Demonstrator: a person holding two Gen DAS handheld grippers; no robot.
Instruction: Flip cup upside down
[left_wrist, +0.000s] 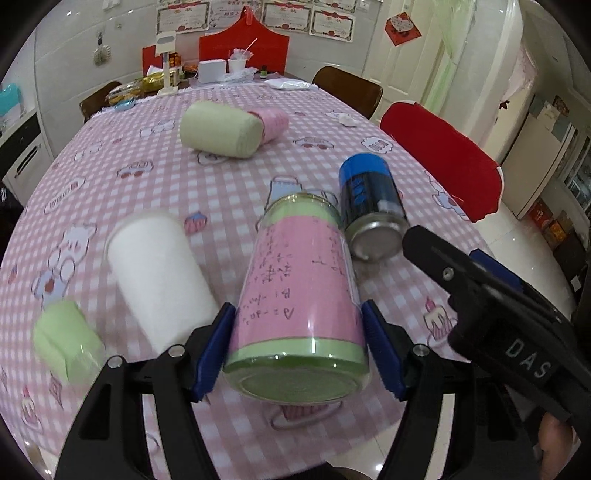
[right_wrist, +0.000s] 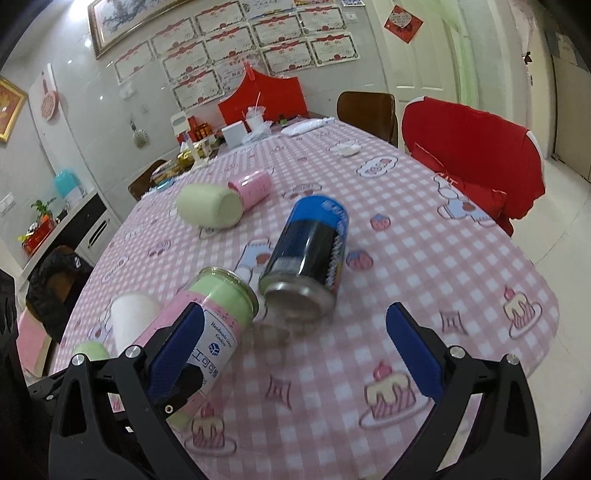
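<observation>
While our left gripper (left_wrist: 299, 350) pinches the pink and green cup (left_wrist: 299, 295) above the near edge of the tabletop (left_wrist: 147, 192), our right gripper (right_wrist: 295, 354) is spread, so we turn slowly and squeeze tight

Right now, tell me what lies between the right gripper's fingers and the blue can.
Only bare checked tablecloth separates the open right gripper from the blue can, per the right wrist view; the pink-and-green jar sits left of that stretch.
</observation>
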